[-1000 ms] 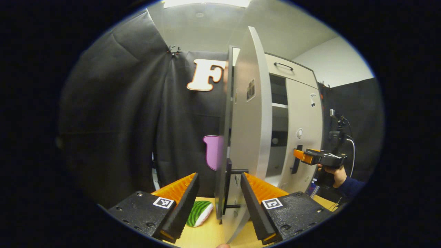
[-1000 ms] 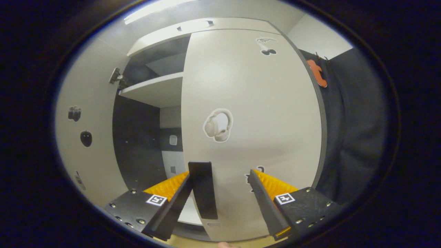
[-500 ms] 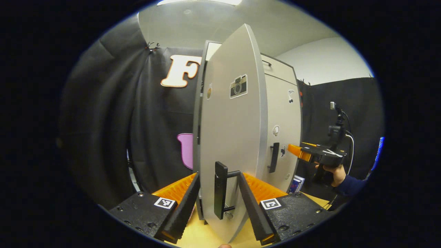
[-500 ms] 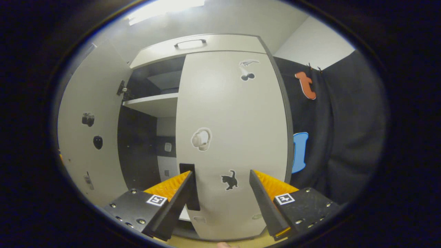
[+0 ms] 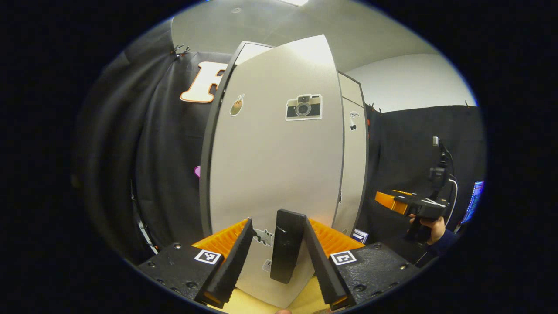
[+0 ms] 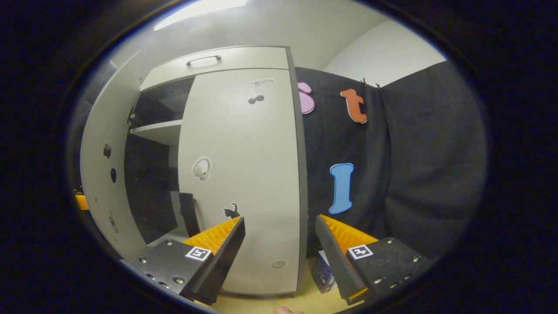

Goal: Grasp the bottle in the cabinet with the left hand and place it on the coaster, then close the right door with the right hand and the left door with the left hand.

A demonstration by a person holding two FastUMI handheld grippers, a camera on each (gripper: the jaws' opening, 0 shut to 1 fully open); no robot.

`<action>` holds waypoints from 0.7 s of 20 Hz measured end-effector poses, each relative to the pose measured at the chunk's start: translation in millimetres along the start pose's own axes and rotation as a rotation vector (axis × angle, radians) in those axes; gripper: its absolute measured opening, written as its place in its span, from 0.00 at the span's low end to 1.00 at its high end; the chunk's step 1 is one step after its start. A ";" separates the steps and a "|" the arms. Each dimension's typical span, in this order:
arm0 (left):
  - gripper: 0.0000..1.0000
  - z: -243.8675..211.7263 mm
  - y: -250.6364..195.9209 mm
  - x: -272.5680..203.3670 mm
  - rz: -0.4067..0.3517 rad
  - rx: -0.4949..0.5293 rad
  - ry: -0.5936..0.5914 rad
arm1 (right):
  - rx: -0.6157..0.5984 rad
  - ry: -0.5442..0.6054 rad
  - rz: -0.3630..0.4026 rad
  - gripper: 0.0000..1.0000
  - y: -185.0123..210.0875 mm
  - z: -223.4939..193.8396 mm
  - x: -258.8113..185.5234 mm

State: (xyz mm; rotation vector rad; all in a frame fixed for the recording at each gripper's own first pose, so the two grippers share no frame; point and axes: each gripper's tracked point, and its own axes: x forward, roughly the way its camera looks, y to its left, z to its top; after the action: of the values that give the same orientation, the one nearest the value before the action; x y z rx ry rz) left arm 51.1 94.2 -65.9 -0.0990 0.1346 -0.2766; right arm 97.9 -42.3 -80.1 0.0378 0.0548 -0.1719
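Observation:
The grey cabinet's left door, with a camera sticker, stands close in front of my left gripper and is partly swung in. Its black handle sits between my open fingers, against the right one. In the right gripper view the right door lies flat against the cabinet, its black handle at its left edge. The left door stands ajar there, with the dark interior and a shelf between the doors. My right gripper is open, holds nothing and hangs back from the right door; it is also seen as the right gripper, held by a hand.
A drawer front with a handle tops the cabinet. A small blue box lies on the wooden tabletop beside the cabinet's right side. Black cloth walls surround the booth. A camera on a stand rises behind the right hand.
The left door has swung far toward the cabinet with its handle between my left fingers. My right gripper has drawn back from the right door and turned to the right.

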 end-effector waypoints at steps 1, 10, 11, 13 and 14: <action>0.78 -1.0 -5.2 9.0 -0.002 0.000 -0.003 | 0.001 0.001 -0.015 0.98 -9.6 0.9 -1.8; 0.98 -13.0 -21.3 63.5 0.006 0.013 0.025 | 0.003 -0.014 -0.118 0.98 -79.8 8.5 -16.5; 0.99 -13.6 -22.1 68.7 0.010 0.007 0.025 | 0.002 -0.014 -0.126 0.98 -86.2 9.4 -17.4; 1.00 -13.1 -25.1 80.0 0.019 0.005 0.024 | 0.000 -0.017 -0.141 0.98 -97.2 10.9 -18.2; 1.00 -12.0 -26.0 85.5 0.023 0.010 0.021 | 0.000 -0.018 -0.146 0.98 -101.7 12.0 -18.1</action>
State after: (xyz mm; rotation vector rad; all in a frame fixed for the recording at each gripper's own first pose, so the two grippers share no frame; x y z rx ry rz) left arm 124.0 44.6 -84.9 -0.0848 0.1551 -0.2552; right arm 63.2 -139.9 -70.4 0.0318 0.0392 -0.3180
